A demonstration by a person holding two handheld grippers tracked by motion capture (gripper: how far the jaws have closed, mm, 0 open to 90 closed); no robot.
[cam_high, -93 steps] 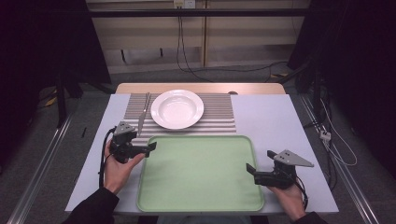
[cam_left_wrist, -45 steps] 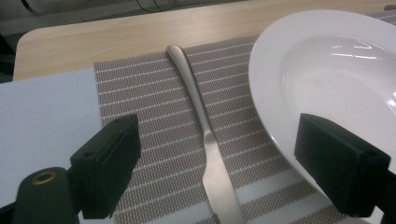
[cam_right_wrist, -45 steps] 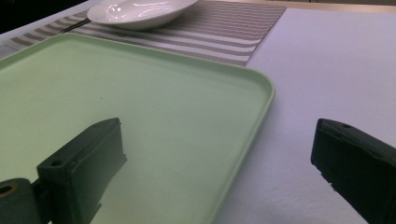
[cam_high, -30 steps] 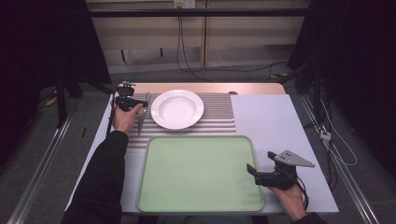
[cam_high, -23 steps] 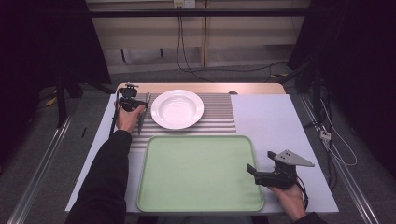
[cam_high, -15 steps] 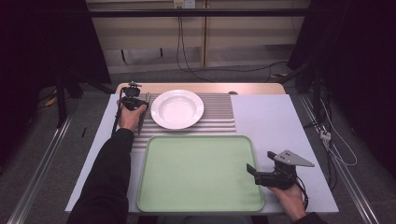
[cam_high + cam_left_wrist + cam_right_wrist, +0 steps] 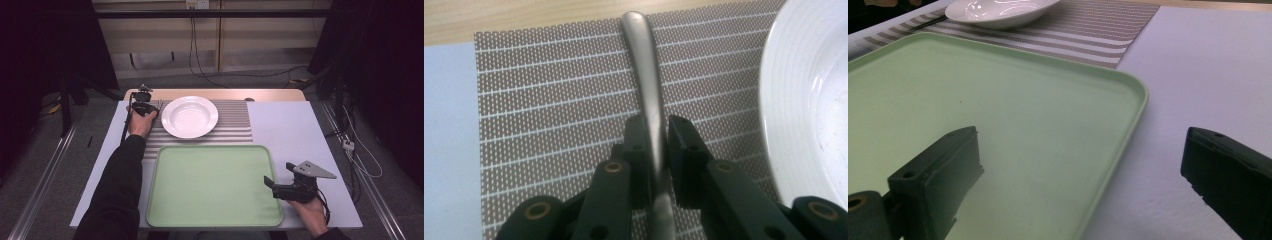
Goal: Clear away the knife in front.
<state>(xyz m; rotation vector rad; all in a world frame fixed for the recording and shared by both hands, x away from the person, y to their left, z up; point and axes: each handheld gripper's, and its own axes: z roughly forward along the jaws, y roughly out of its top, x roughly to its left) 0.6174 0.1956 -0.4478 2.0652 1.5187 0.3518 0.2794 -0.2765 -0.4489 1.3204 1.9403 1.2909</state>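
A: High view, near edge first: the right gripper (image 7: 270, 183) sits at the right rim of the green tray (image 7: 215, 185), jaws wide apart and holding nothing. It is where it was three seconds ago.

B: And the left one?

A: That is the change. The left gripper (image 7: 148, 108) was by the tray's near left corner; now the arm is stretched to the far left of the striped mat (image 7: 235, 120), beside the white plate (image 7: 190, 116). Its jaws have just been closing, and in the left gripper view the pads press on a metal handle (image 7: 646, 75), one on each side.

B: So the pickup is on?

A: I'd judge the grip is made but the lift not begun: the handle lies flat on the mat, pointing away from the jaws, just left of the plate's rim.

B: Is it the fork?

A: Prongs show beside the gripper in the high view, so probably. In the left gripper view the head end is cut off below the jaws and blurred.
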